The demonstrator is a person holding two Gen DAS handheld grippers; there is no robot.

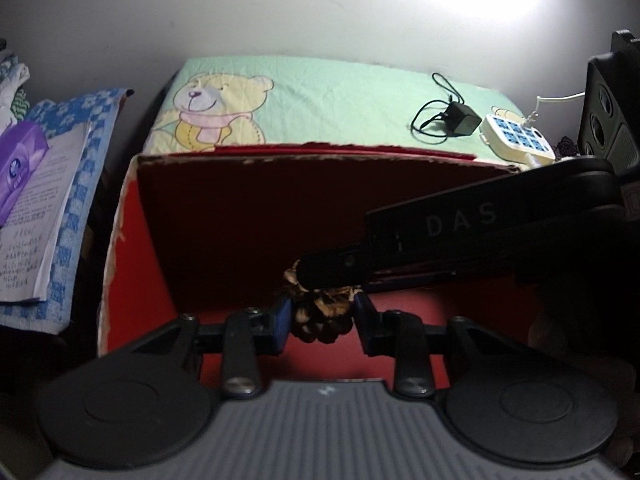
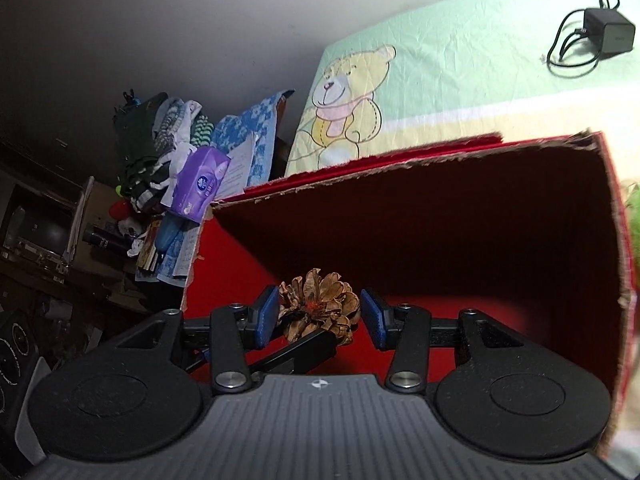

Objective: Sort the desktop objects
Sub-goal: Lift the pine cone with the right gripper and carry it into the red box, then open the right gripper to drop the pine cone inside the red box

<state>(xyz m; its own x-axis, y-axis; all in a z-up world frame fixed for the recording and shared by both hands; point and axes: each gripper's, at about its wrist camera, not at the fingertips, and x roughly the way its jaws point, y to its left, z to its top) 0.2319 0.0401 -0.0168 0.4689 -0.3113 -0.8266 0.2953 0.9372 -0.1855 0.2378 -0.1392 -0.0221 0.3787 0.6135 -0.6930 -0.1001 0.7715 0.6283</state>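
Note:
A brown pine cone (image 1: pixel 322 322) sits pinched between the blue pads of my left gripper (image 1: pixel 320 314), which is shut on it above the floor of an open red cardboard box (image 1: pixel 136 264). My right gripper (image 1: pixel 328 274) reaches in from the right, just above that cone. In the right wrist view my right gripper (image 2: pixel 318 314) is shut on a pine cone (image 2: pixel 316 300) over the same red box (image 2: pixel 224 264). One black finger of the left gripper (image 2: pixel 308 346) lies under this cone. I cannot tell whether both grippers hold one cone or two.
Behind the box lies a green cloth with a bear print (image 1: pixel 320 92), bearing a black charger with its cable (image 1: pixel 460 120) and a white power strip (image 1: pixel 516 136). At the left are papers (image 1: pixel 36 216), a purple tissue pack (image 1: pixel 20 164) and a heap of clothes (image 2: pixel 160 148).

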